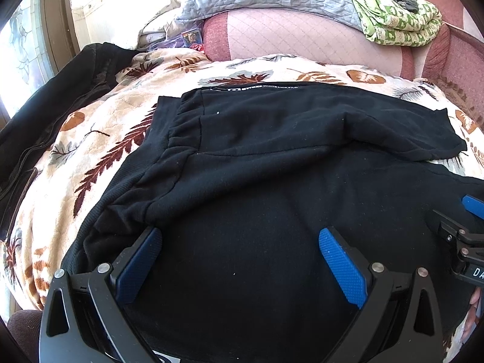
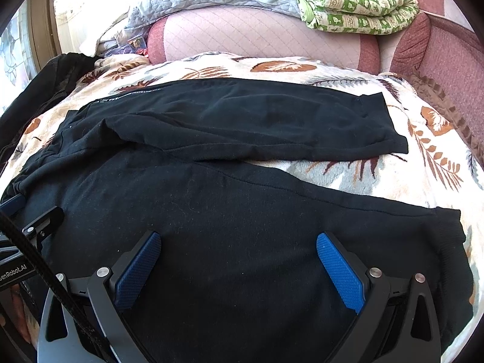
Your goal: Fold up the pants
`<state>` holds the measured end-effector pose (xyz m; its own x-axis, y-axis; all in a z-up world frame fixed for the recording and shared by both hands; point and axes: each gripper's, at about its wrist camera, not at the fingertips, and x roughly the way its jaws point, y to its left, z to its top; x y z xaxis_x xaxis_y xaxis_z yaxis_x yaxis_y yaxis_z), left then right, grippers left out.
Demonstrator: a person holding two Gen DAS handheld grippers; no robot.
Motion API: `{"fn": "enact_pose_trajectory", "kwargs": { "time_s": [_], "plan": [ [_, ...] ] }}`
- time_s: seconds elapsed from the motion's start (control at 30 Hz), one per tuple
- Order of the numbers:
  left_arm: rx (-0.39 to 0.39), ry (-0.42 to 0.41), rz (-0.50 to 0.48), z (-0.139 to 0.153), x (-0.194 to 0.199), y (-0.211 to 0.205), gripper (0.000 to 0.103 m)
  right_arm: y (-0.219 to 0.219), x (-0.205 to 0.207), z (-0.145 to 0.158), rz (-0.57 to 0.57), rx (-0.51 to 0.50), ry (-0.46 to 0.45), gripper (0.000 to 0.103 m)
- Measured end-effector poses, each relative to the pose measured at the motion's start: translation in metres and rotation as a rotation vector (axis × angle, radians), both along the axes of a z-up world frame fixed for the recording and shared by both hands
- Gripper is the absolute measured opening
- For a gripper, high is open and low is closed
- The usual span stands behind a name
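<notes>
Your left gripper (image 1: pixel 239 242) and right gripper (image 2: pixel 237 242) both hover with jaws spread wide, holding nothing; the pants (image 2: pixel 230 211) lie flat across the blanket (image 2: pixel 438 163), legs apart, near leg beneath both tools.

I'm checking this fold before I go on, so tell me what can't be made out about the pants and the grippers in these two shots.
- Near edge of the black pants: both wrist views, cut off by the bottom edge and covered by the left gripper and right gripper.
- White lettering on the far leg: both views, too small to read fully.
- Right gripper in the left wrist view: cut off at the right edge.
</notes>
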<state>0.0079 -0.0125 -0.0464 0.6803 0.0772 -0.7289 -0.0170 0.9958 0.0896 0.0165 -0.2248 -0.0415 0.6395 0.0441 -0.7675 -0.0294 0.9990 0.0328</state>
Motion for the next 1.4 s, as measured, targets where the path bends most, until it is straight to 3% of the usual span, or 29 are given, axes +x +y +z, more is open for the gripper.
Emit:
{"fn": "enact_pose_trajectory", "kwargs": {
  "time_s": [0.73,0.87,0.97,1.1,1.3,1.4],
  "plan": [
    [-0.006,-0.014,0.0,-0.002,-0.003,0.0,0.103,-0.004,-0.002,0.0,0.012,0.026,-0.006,0.103],
    [-0.023,0.03,-0.023,0.001,0.001,0.003,0.103,-0.003,-0.002,0.0,0.012,0.021,-0.003,0.103],
    [-0.075,0.096,-0.06,0.012,0.004,0.01,0.103,-0.003,-0.002,0.001,0.012,0.025,0.0,0.103],
    [-0.24,0.099,-0.165,0.051,-0.002,0.029,0.103,-0.004,0.001,0.002,0.017,0.029,0.015,0.103],
    [-0.196,-0.017,-0.286,0.12,0.019,0.042,0.103,-0.009,0.006,0.015,0.04,0.051,0.092,0.102],
    [-0.221,0.004,-0.32,0.13,0.052,0.05,0.103,-0.024,-0.002,0.041,0.038,0.142,0.078,0.098]
  ]
}}
